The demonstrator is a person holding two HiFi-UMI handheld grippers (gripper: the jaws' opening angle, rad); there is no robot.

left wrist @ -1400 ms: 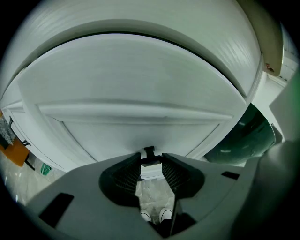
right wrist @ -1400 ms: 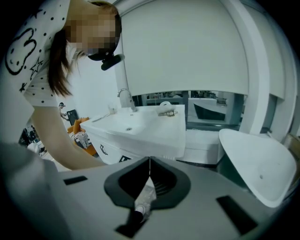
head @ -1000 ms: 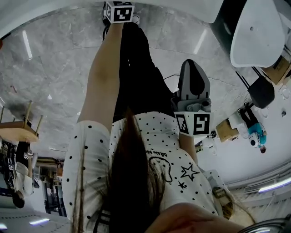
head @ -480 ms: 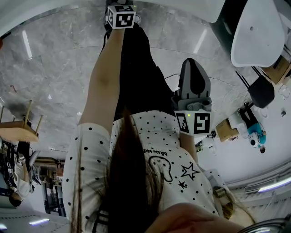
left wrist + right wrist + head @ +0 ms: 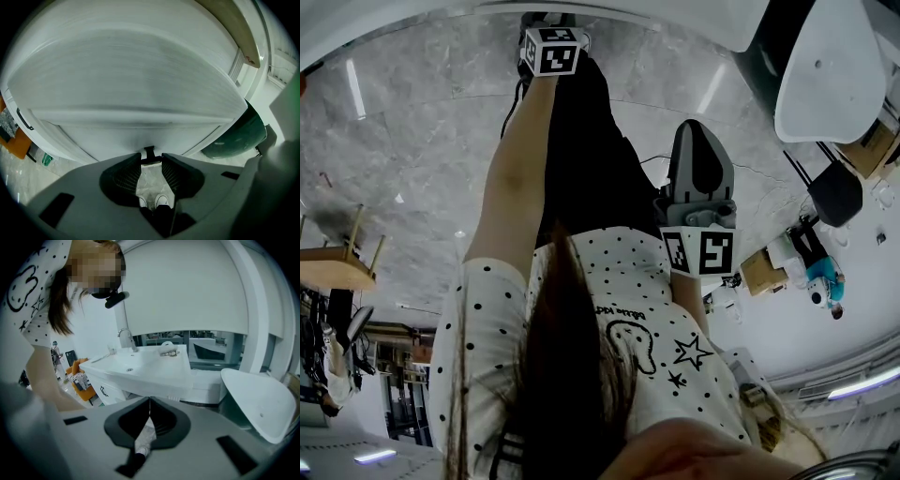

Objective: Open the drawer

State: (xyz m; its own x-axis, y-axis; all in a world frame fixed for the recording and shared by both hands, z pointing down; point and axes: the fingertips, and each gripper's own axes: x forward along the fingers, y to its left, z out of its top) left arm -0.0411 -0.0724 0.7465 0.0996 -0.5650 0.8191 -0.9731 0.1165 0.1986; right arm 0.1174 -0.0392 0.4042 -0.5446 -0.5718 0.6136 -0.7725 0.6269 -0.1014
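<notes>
Sideways runs drawer (image 5: 131, 89); left gripper (image 5: 151, 159) pinches handle (image 5: 149, 151).

We see the drawer (image 5: 140, 137) in the left gripper view as a plain white front, smooth and upright, running wide from side to side. A shadowed seam along its top edge parts it from the broad white panel above. A small dark handle (image 5: 149, 152), a short stem with a crossbar, juts from the middle of its lower part. We cannot tell how far the drawer stands out.
</notes>
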